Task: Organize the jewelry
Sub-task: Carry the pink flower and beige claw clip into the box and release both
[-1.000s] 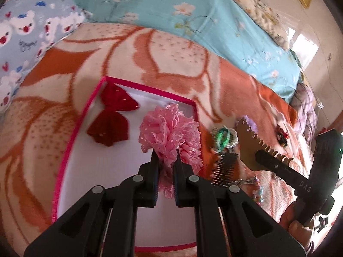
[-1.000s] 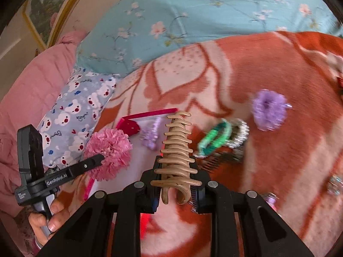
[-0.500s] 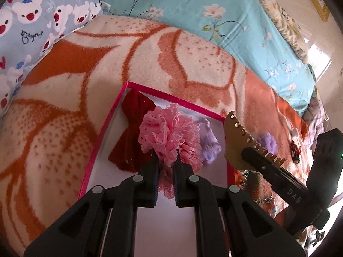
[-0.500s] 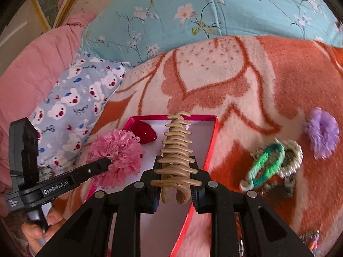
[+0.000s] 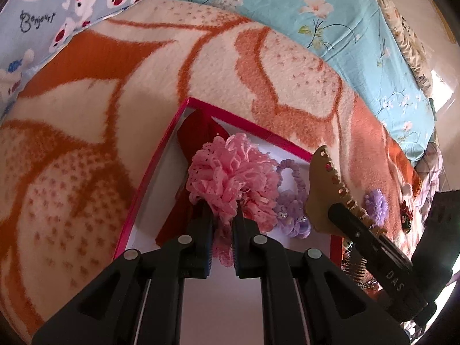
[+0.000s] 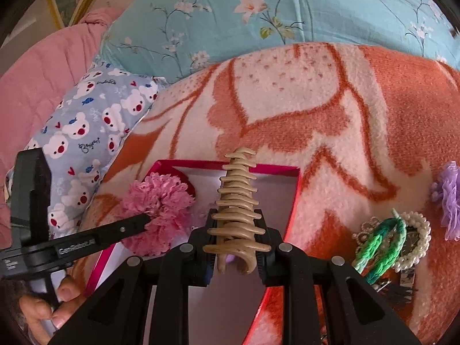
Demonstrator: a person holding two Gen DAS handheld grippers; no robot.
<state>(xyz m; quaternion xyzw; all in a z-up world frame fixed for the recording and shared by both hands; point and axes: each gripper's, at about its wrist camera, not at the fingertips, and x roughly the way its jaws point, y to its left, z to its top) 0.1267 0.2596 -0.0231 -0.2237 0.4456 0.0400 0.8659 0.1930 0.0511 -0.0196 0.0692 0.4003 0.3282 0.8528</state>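
Clamped on a pink ruffled scrunchie [image 5: 233,178], the left gripper [image 5: 222,215] holds it above the pink-rimmed box [image 5: 149,178]; a lilac scrunchie [image 5: 293,212] lies inside. Right view: the right gripper [image 6: 234,227] grips a beige claw clip [image 6: 237,210] over that box [image 6: 294,198].

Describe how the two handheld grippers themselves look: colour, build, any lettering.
Both are matte black plastic. The left gripper and right gripper each have angular, triangulated linkage arms joined by round silver pivot pins, ending in flat fingers with bluish edges at the pads. White lettering reading GenRobot.AI runs along the left one's side, DAS along the right's. No cables or sleeves show.
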